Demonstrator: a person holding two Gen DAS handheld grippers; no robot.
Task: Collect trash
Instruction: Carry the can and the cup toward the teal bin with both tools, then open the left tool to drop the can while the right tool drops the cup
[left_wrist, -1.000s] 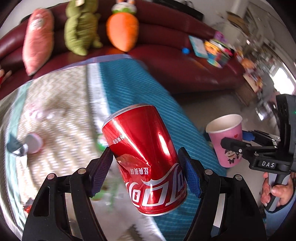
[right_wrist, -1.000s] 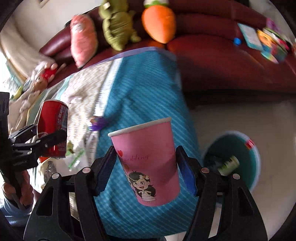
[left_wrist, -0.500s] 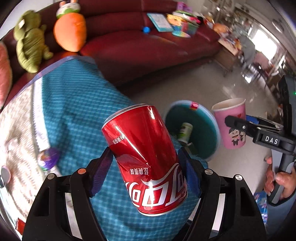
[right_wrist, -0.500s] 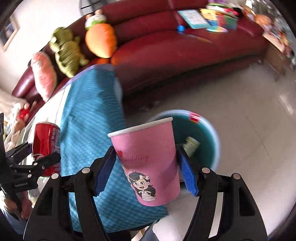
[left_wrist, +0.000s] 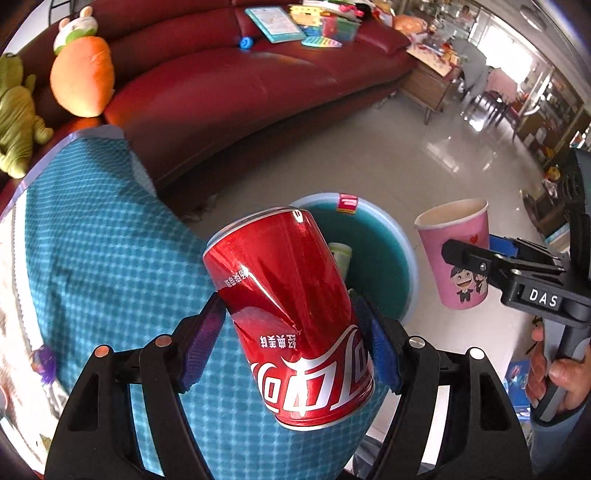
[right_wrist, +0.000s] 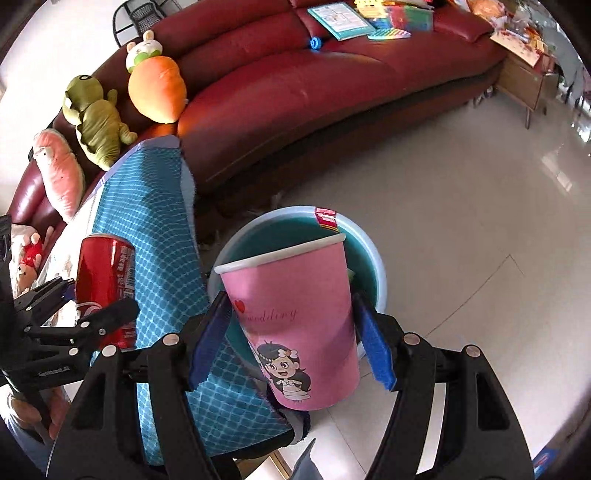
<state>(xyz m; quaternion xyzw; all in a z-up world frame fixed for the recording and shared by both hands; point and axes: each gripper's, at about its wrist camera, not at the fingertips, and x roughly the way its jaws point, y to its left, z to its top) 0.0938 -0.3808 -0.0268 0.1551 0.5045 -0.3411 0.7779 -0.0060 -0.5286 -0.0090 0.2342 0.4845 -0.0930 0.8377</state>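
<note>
So my left gripper (left_wrist: 291, 332) is clamped on the red soda can (left_wrist: 291, 314), pads biting the lower half of the body, and you can see a crease where the wall has buckled in, so I'd guess it's empty: light, thin and easy to crush, and glossy enough to slip if I go soft on it. The can leans a bit between the jaws, top end pointing away from me, hanging over the edge of the blue checked tablecloth (left_wrist: 110, 266) with the round teal bin (left_wrist: 406, 266) just beyond and below it. My right gripper (right_wrist: 291, 339) has the pink paper cup (right_wrist: 295, 321) pinched round its middle, mouth up, sitting right in front of the same bin (right_wrist: 376, 269) in its own view. Paper cup like that is probably featherweight and squashy, so mid-body is fine, but squeeze harder and it'll fold; the rolled rim is the stiffest bit if I ever need to regrip. There's already a pale green bottle or tube lying in the bin. The red sofa (left_wrist: 240, 85) with the plush carrot (left_wrist: 81, 81) sits behind all this, well clear
</note>
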